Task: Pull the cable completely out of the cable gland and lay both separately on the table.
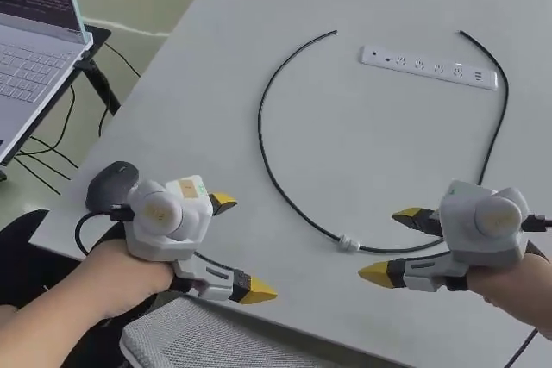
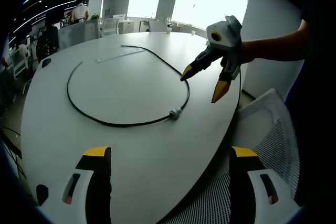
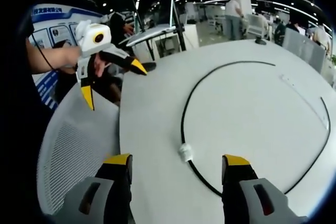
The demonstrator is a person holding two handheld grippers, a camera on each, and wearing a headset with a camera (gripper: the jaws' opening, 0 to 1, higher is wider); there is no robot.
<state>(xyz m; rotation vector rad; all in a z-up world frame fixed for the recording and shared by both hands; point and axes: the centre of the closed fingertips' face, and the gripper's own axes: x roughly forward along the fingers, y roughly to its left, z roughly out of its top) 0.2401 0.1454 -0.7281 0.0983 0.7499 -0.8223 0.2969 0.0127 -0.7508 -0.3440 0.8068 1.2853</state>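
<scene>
Gland (image 1: 348,243), small and white, sits threaded on the black cable (image 1: 261,118) on the table (image 1: 362,161), just ahead of my right gripper (image 1: 384,243) and in line with the gap between its jaws, touching neither. Those jaws are spread wide and empty, and my left gripper (image 1: 246,249), well apart from the gland at the table's near edge, is likewise spread and empty. Beyond both grippers the cable loops toward a white power strip (image 1: 429,67).
</scene>
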